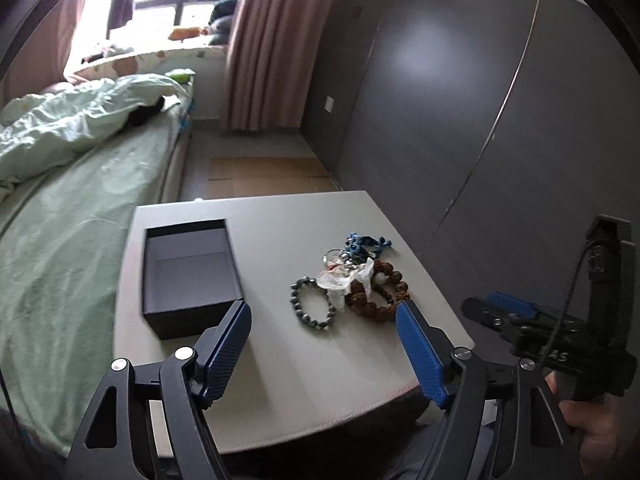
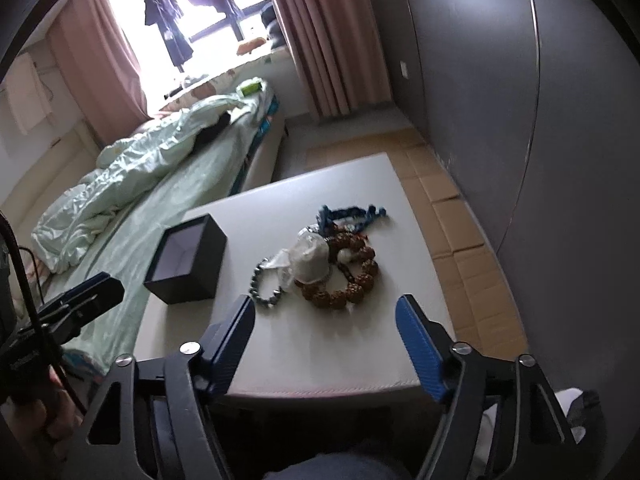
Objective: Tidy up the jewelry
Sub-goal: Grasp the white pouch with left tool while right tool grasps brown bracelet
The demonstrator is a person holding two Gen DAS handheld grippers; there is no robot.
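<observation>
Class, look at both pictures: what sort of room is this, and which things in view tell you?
Most likely a bedroom: a bed with a rumpled green duvet, pink curtains at the window, and a grey wardrobe.

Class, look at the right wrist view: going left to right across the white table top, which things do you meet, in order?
black open box → grey bead bracelet → crumpled clear plastic bag → brown bead bracelet. The blue bead string lies farther back, above the pile, so it is left out.
</observation>
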